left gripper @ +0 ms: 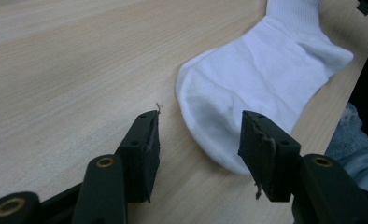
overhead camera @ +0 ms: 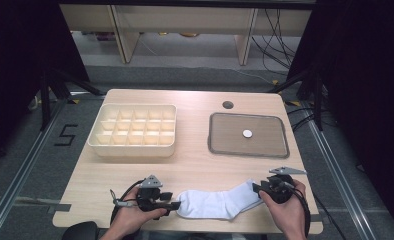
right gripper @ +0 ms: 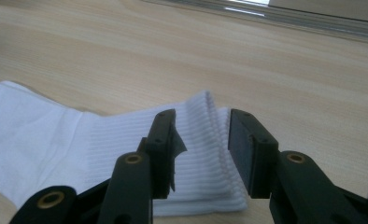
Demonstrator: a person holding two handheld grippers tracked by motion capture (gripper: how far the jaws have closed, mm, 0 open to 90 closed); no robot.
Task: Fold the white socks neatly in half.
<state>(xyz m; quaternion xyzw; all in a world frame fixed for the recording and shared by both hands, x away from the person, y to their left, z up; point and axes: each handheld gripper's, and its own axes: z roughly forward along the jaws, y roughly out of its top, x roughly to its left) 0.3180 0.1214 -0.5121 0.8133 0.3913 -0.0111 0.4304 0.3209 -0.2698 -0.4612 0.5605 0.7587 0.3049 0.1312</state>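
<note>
Sock (overhead camera: 215, 202): white, soft, ribbed cuff, lying flat.

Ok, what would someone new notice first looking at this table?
Probably the white sock lying flat at the table's near edge, with the left gripper open at its toe and the right gripper open over its ribbed cuff. Farther back sit a cream divided box on the left and a grey tray on the right.

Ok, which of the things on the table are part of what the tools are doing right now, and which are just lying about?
In the job:
- white sock, flat at the near edge
- left tool, open at its toe end
- right tool, open around its ribbed cuff

Lying about:
- cream divider box
- grey tray
- white disc in that tray
</note>
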